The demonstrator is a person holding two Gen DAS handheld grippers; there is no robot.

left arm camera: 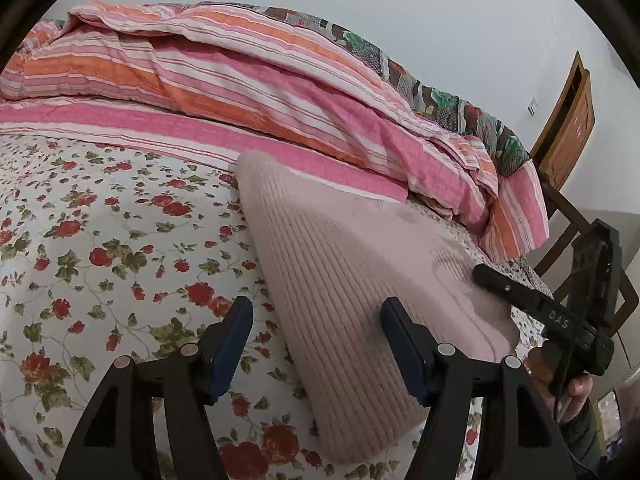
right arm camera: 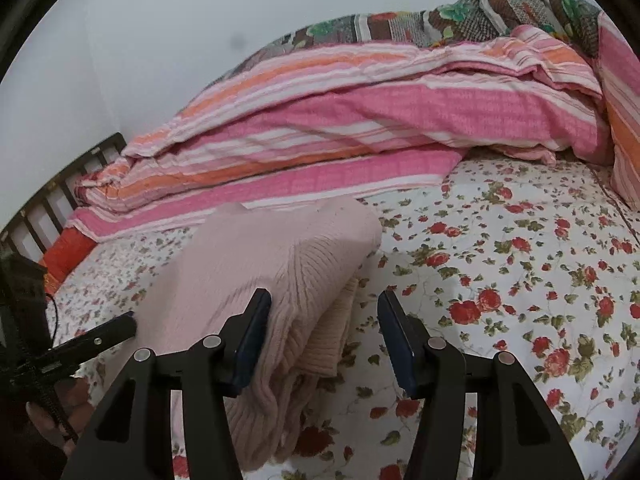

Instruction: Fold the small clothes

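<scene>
Both claws spread over a folded pink sweater on the bed.

The left claw (left arm camera: 316,344) stands spread, gripping nothing, one pad resting on the ribbed pink sweater (left arm camera: 344,264) and the other over the floral sheet (left arm camera: 100,240). The right claw (right arm camera: 324,336) is also spread and empty at the sweater's opposite edge. The sweater lies folded on the sheet, just before a striped pink quilt (left arm camera: 248,92) heaped along the wall.

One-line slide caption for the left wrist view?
Open left hand-held gripper straddles the edge of the folded pink knit sweater on the floral bedsheet.
</scene>
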